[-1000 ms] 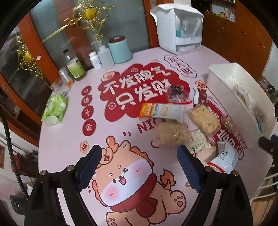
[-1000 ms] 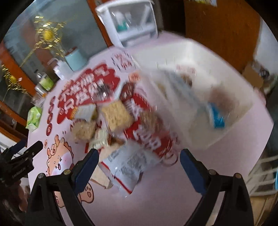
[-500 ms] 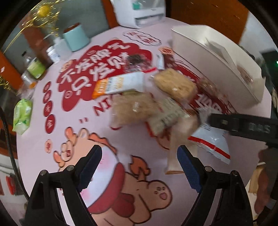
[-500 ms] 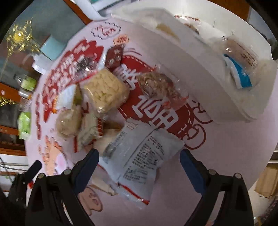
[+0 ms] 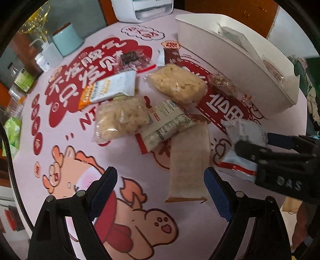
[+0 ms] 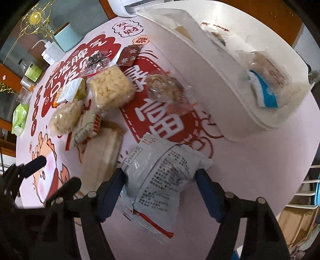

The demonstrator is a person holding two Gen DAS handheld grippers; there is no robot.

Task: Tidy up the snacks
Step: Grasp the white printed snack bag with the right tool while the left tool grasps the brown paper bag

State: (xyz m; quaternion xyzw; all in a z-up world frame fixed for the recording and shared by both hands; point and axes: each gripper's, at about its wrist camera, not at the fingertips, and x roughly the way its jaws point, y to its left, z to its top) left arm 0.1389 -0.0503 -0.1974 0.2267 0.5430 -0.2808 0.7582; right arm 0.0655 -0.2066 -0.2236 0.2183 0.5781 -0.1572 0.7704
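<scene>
Several snack packets lie in a loose pile on the pink printed table. My right gripper [image 6: 160, 176] is closed in around a grey-white packet with a red bottom edge [image 6: 160, 180], its pads touching both sides; the packet rests on the table. In the left wrist view that packet [image 5: 242, 136] lies at the right with the right gripper [image 5: 266, 148] on it. My left gripper [image 5: 160, 180] is open and empty, above the table, with a long beige packet [image 5: 189, 162] just ahead between its fingers. The white bin [image 6: 230, 80] [image 5: 236, 66] at the right holds several packets.
Other packets include a yellow puffed-rice block [image 5: 178, 84], a pale puffed block [image 5: 120, 120], an orange-white sachet [image 5: 108, 90] and a nut bar [image 6: 166, 88]. Bottles and a teal canister [image 5: 67, 40] stand at the far left edge. A white appliance [image 5: 142, 8] stands behind.
My right gripper has come down and closed around the grey-white packet. My left gripper has moved forward and right toward the pile, staying open.
</scene>
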